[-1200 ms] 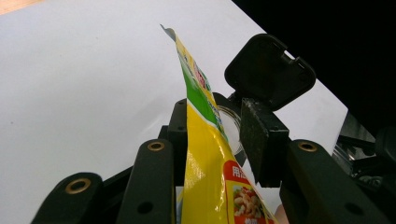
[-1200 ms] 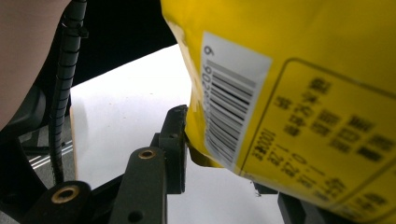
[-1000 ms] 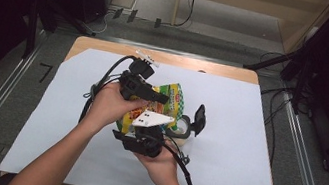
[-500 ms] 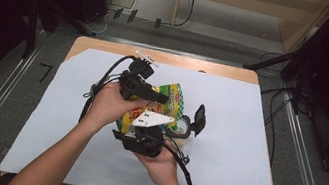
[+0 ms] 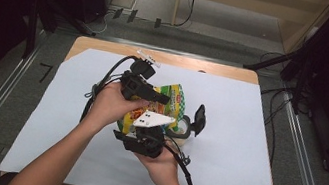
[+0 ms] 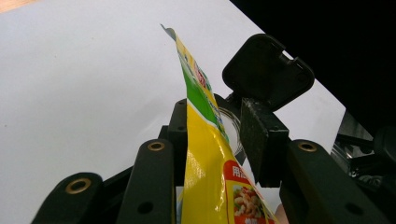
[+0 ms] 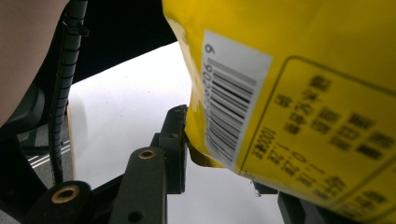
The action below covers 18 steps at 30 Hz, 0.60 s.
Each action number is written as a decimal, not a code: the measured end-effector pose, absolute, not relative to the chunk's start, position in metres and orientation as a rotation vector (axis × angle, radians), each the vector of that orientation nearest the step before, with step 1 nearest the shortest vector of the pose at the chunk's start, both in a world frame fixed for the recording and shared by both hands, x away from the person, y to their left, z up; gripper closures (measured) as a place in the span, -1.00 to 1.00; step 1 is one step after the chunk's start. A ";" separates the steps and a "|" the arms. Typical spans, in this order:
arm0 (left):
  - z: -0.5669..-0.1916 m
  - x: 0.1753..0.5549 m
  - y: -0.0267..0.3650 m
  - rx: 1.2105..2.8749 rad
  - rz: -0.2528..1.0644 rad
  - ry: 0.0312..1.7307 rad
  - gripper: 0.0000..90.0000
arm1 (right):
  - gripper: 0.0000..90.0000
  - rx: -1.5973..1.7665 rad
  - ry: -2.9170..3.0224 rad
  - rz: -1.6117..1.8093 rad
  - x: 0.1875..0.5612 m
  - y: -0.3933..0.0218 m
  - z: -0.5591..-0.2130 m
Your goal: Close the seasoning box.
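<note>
A yellow and green snack bag (image 5: 171, 99) is held up over the white sheet (image 5: 241, 166) between both hands. My left gripper (image 5: 159, 96) comes in from the left, shut on the bag's upper part. In the left gripper view the bag (image 6: 205, 158) stands edge-on between the jaws of the left gripper (image 6: 217, 135). My right gripper (image 5: 146, 126), with its pale three-cornered plate, holds the bag from below. In the right gripper view the barcode side of the bag (image 7: 289, 102) presses against the left pad (image 7: 177, 140) of the right gripper (image 7: 233, 172); the other jaw is mostly hidden behind the bag.
A small glass jar (image 5: 185, 130) with its black lid (image 5: 198, 120) flipped up stands just right of the bag; the lid (image 6: 268, 70) shows beyond my left jaws. Cables trail from both grippers. The wooden table edge (image 5: 168, 58) runs along the back.
</note>
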<state>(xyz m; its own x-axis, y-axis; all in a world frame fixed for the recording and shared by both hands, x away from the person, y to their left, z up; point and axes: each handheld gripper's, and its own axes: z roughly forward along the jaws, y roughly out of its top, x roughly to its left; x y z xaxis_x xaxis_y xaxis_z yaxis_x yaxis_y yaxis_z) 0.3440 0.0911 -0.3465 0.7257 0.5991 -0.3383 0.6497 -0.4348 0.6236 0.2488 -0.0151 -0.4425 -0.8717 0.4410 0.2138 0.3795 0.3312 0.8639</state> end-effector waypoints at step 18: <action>-0.346 0.346 0.088 2.168 -0.102 0.940 0.49 | 0.44 0.817 2.506 1.626 0.246 -0.017 -0.442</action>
<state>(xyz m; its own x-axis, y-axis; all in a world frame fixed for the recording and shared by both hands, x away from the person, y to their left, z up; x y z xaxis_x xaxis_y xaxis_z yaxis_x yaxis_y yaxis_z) 0.3458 0.0879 -0.3465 0.7263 0.5939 -0.3460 0.6541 -0.4426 0.6134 0.2461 -0.0167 -0.4416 -0.8600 0.4500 0.2408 0.4033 0.3101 0.8609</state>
